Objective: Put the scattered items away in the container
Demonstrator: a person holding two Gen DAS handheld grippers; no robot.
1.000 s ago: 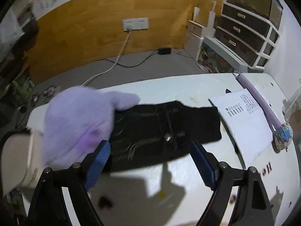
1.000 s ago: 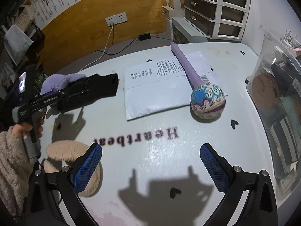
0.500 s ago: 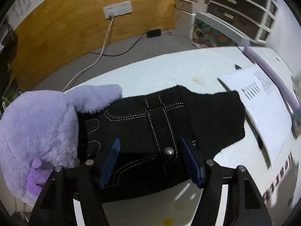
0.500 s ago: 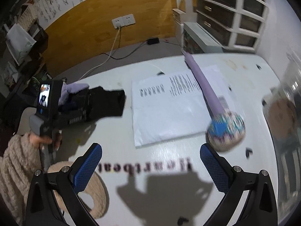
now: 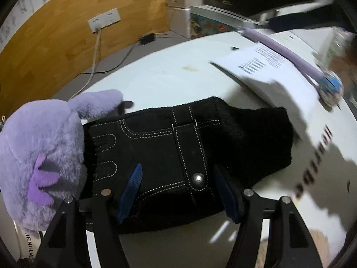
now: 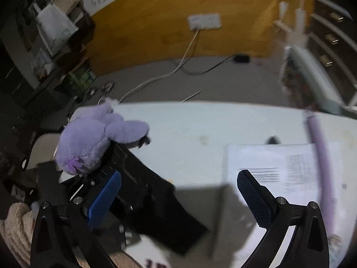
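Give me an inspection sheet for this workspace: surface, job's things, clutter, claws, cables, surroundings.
Surface: white table, lettering printed near its right side.
Job's things: black stitched garment lying flat; purple plush toy on its left end; purple-handled massage stick lying on the white printed mailer. Container: not clearly seen.
Clutter: nothing seen beyond these.
Claws: left claw straddles the garment's snap button, its jaws having just been closing, pads not visibly pressing; right claw open, nothing between its pads.
Cables: white and black leads run across the floor from the wall socket.
Surroundings: wood-panelled wall, drawer unit.
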